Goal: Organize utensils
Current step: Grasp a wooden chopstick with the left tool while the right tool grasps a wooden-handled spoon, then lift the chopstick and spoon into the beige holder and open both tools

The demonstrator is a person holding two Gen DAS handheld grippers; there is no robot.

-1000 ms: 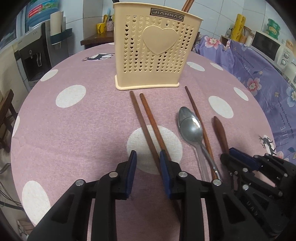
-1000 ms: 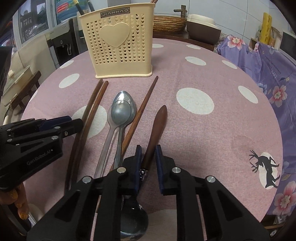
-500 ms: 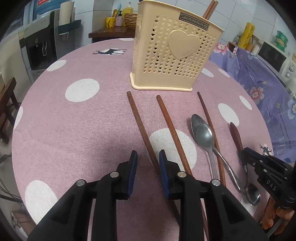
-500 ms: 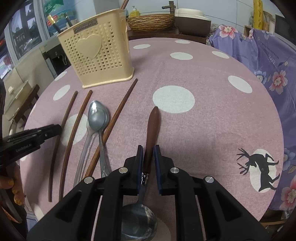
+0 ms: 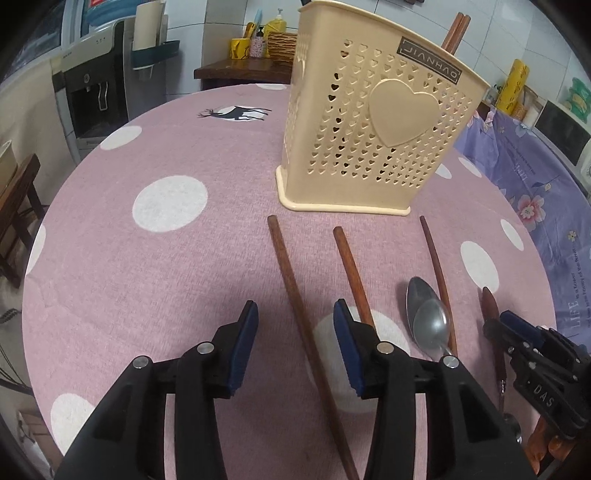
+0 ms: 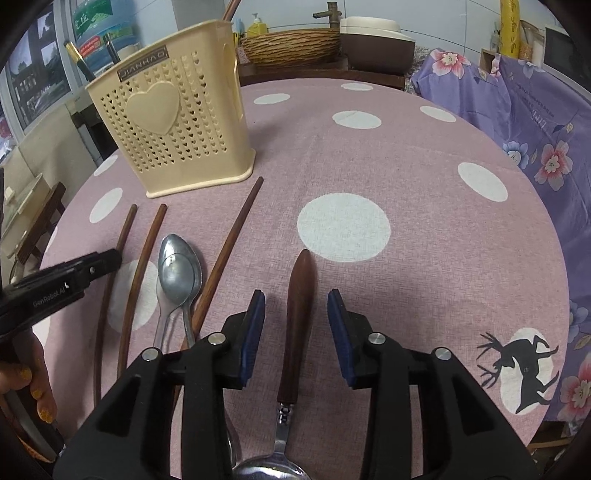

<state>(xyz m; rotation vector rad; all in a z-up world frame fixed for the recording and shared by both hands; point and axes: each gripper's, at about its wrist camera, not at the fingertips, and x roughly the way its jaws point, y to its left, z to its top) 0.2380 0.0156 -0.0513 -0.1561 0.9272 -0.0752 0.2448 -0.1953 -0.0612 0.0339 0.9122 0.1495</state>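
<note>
Between the pads of my left gripper lies the leftmost wooden chopstick, flat on the pink dotted cloth; the jaws are opening and clear of it. Two more chopsticks and two stacked steel spoons lie to its right. My right gripper straddles the brown handle of a wooden-handled spoon; its jaws are opening too, with a gap on each side. The cream heart-pattern holder stands upright behind the utensils, with chopsticks sticking out of it.
The round table's edge drops off to the right, next to a purple floral cloth. A wicker basket and a cooker sit on a side table behind. A water dispenser stands at far left.
The left gripper slid left, parting the leftmost chopstick from its neighbour. The right gripper slid right with the wooden-handled spoon. Both jaws have widened and let go.
</note>
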